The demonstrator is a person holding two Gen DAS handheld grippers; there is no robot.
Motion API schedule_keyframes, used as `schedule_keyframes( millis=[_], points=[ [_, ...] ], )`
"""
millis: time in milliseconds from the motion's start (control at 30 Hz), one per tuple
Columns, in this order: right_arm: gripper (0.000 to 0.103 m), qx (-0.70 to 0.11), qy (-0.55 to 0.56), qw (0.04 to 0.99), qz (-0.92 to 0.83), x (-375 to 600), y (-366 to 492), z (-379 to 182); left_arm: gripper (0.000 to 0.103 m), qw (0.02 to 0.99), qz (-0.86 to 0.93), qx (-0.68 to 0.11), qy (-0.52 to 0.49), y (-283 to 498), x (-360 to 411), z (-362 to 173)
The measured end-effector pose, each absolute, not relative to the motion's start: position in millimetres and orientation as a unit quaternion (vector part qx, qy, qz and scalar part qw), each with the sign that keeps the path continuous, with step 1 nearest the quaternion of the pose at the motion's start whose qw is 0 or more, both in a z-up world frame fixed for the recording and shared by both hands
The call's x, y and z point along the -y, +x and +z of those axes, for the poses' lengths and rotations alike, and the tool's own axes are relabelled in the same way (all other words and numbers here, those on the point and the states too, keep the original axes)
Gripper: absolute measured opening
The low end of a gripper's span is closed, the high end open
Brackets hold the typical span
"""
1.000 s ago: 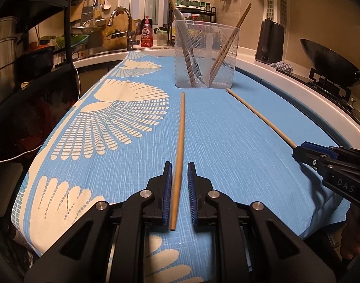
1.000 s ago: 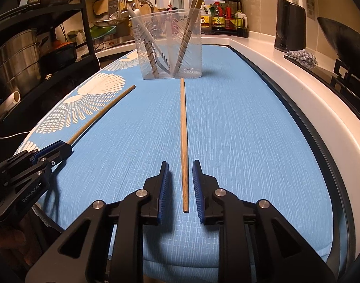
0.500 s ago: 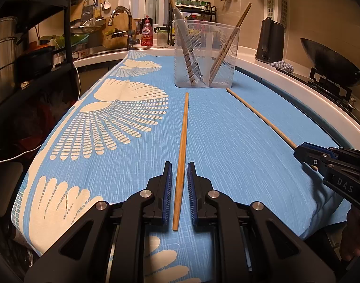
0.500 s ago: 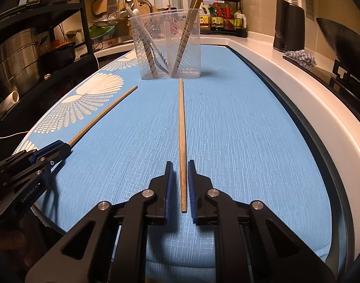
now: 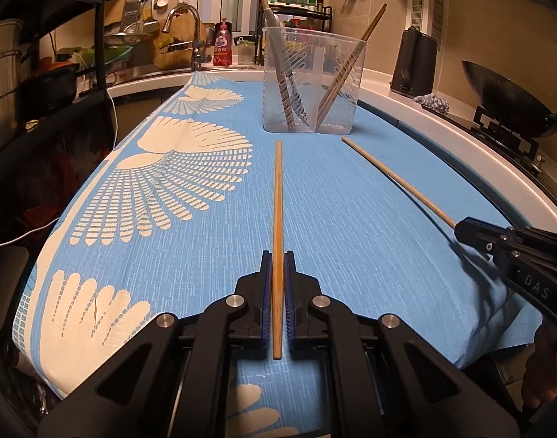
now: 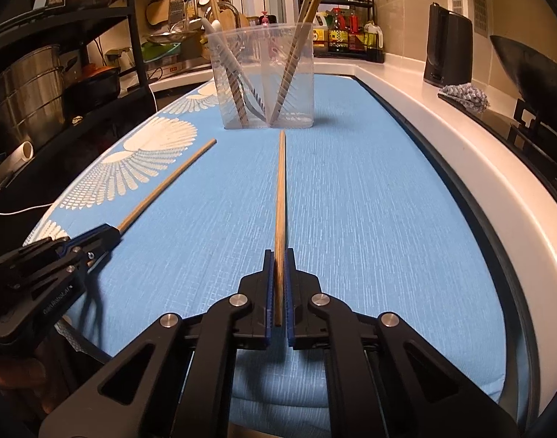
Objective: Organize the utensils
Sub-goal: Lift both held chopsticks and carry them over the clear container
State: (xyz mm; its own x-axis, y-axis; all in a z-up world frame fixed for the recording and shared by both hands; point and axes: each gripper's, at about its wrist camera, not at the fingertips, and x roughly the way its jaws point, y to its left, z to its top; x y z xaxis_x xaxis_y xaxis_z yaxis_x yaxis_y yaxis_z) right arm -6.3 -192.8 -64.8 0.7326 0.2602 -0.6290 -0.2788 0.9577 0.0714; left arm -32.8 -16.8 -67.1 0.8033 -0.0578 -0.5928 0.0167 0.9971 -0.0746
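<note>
Two wooden chopsticks lie along a blue patterned cloth (image 5: 351, 226). My left gripper (image 5: 277, 260) is shut on the near end of the left chopstick (image 5: 278, 197), whose far tip points at a clear plastic utensil holder (image 5: 311, 84). My right gripper (image 6: 278, 257) is shut on the near end of the right chopstick (image 6: 280, 186). The left wrist view shows the right gripper (image 5: 460, 228) at the right edge, with its chopstick (image 5: 395, 179) reaching toward the holder. In the right wrist view the left gripper (image 6: 108, 233) and its chopstick (image 6: 169, 182) sit at left. The holder (image 6: 263, 80) contains several chopsticks and utensils.
A white counter rim (image 6: 460, 153) curves along the right of the cloth. A dark wok (image 5: 504, 106) on a stove and a black kettle (image 5: 415, 62) stand beyond it. A black shelf rack (image 6: 41, 84) with pots is at left, a sink tap (image 5: 185, 33) behind.
Both grippers' jaws have closed from a narrow gap onto the near ends of their chopsticks. The right gripper edged slightly forward along its stick; the left stayed put.
</note>
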Motion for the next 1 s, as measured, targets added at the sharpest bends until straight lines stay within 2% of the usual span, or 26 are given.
schedule_keyframes(
  millis=[233, 500, 767, 1000],
  points=[
    [0.005, -0.309, -0.017, 0.940, 0.147, 196, -22, -36, 0.007, 0.957, -0.030, -0.287, -0.031, -48, 22, -46],
    [0.005, -0.271, -0.018, 0.950, 0.155, 200, -31, 8, 0.007, 0.972, -0.047, -0.228, -0.030, -61, 19, 5],
    [0.005, -0.232, -0.011, 0.958, 0.167, 199, -11, 70, 0.007, 0.981, -0.062, -0.182, -0.023, -33, 8, 66],
    [0.005, -0.219, -0.011, 0.958, 0.184, 185, 27, 117, 0.007, 0.978, -0.073, -0.192, -0.041, 7, -4, 105]
  ],
)
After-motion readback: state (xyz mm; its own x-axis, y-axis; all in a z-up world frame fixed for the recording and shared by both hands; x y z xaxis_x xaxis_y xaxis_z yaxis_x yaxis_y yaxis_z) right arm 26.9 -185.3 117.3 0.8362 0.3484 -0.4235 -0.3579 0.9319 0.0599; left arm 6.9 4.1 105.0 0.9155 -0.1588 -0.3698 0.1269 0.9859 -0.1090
